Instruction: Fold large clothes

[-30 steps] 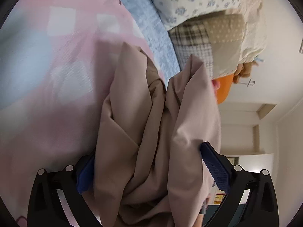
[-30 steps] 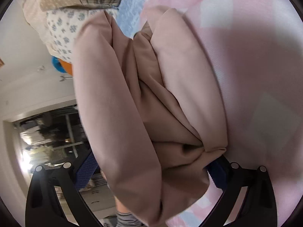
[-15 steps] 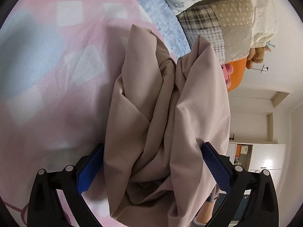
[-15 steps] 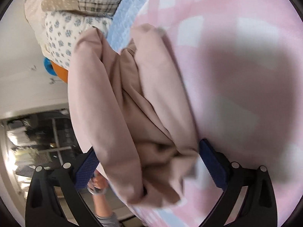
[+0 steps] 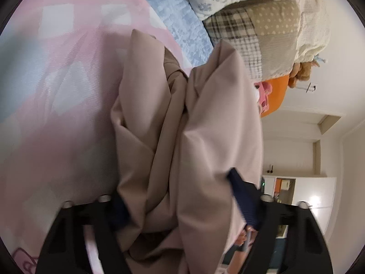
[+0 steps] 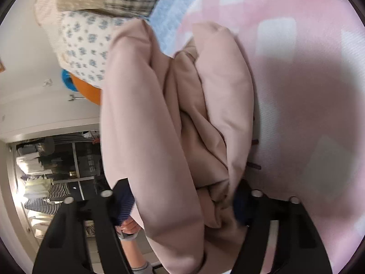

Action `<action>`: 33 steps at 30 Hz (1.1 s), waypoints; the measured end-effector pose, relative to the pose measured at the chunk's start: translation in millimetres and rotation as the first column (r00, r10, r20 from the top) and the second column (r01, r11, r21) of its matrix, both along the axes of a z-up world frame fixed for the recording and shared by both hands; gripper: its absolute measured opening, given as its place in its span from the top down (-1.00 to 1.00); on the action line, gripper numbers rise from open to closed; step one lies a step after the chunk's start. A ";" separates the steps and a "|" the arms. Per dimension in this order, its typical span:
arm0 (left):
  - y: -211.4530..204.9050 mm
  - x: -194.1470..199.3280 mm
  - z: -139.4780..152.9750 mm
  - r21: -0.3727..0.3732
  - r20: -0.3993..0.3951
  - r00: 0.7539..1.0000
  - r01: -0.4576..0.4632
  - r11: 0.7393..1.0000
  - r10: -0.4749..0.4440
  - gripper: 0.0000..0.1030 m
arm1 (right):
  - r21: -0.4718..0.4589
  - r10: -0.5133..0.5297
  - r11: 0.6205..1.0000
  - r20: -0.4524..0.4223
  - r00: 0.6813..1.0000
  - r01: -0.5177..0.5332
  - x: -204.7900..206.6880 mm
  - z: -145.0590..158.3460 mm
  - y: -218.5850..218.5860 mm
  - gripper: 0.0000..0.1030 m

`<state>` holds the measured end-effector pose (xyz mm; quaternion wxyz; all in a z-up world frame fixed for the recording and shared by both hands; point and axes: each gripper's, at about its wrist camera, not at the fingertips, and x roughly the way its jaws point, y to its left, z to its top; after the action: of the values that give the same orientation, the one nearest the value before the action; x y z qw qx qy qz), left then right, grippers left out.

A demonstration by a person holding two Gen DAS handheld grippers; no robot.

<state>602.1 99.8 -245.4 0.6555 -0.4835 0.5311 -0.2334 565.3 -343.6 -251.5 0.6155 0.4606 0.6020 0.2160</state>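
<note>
So: beige garment (image 5: 187, 141) is bunched in thick folds between both grippers, hanging over the pink checked bed cover (image 5: 68, 80), with pillows (image 5: 251, 4) at the far end of the bed.

Left gripper (image 5: 178, 203): its jaws have just been closing, and the blue fingers (image 5: 244, 198) now press into the bundle from both sides. The left pad is mostly buried in cloth. That reads as a pinch on a fat wad, not a single edge.

Right gripper (image 6: 182, 201): same story. The jaws have just been closing, and the fingers (image 6: 123, 203) squeeze the gathered cloth, with folds spilling over near them.

Handling, my read: the fabric is soft, limp and fairly light, and not fragile. It is smooth woven stuff, so layers may slide past each other inside a thick pinch and a fold may creep out. It won't hold any shape on its own and sags wherever it is unsupported.

Where to hold: better at a hem or corner, one or two layers thick, with the grippers well apart so the cloth spans taut. Which edge sits inside each pinch, I cannot tell.
</note>
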 end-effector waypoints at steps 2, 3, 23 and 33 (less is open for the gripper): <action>-3.4 -5.0 12.0 0.043 0.013 0.999 -0.037 0.998 0.037 -0.18 | -0.016 -0.017 1.000 0.038 0.999 0.018 -3.3 6.4 2.9 -0.10; -4.3 -6.7 17.8 0.058 0.026 0.999 -0.043 0.997 0.042 -0.12 | -0.019 -0.029 0.999 0.053 0.998 0.030 -5.2 10.1 4.3 -0.07; 256.5 -285.2 257.6 0.175 0.454 0.839 -0.413 0.894 0.299 0.02 | 0.163 0.286 0.917 0.364 0.886 -0.364 -61.3 170.6 305.3 0.03; 406.0 -468.9 154.8 0.076 0.449 0.708 -0.639 0.766 0.546 0.02 | 0.108 0.526 0.783 0.413 0.744 -0.613 -134.9 119.0 521.9 0.03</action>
<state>133.2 505.9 -90.7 0.8401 -0.4926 0.2234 -0.0410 430.4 178.2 -132.4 0.5591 0.2753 0.5603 0.5456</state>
